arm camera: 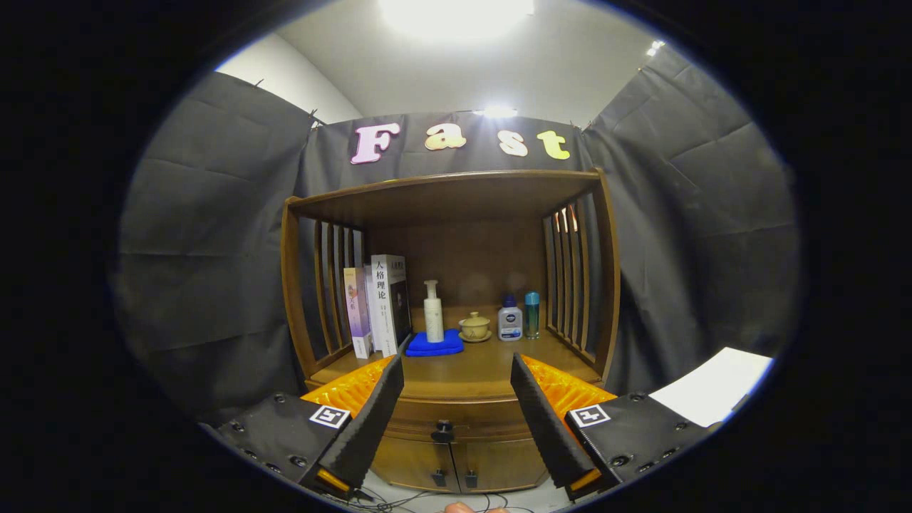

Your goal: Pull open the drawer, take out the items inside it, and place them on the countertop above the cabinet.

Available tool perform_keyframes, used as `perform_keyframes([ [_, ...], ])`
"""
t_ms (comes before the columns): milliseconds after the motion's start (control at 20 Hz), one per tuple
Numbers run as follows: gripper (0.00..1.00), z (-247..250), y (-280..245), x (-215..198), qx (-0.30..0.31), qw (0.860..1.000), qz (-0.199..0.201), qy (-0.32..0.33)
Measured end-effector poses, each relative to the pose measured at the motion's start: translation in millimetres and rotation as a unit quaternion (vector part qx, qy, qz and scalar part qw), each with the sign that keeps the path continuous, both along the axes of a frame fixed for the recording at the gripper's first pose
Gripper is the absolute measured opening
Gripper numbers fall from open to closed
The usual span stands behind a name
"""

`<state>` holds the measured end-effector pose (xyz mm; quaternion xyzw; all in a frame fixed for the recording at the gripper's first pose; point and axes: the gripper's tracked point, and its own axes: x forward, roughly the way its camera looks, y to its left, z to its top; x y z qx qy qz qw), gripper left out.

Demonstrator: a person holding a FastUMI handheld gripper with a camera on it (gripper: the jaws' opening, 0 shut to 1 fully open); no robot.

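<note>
Gripper (456, 367) spread, holding nothing | lined up with drawer knob (443, 429) to pull | countertop (470, 370) front bare for items

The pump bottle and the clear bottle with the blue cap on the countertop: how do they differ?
The pump bottle is taller, slimmer and white, standing on a blue cloth; the clear bottle is shorter, squatter, blue-capped and stands on the bare countertop. Both stand upright, far beyond the open gripper, whose fingers hold nothing.
</note>
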<state>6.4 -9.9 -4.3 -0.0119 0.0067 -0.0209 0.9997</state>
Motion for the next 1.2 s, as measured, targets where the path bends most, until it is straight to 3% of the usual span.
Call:
perform_keyframes([
  [700,0.96,-22,6,22,-0.012,0.999,-0.003,0.034],
  [1200,0.96,-88,21,63,-0.032,0.996,0.015,0.087],
])
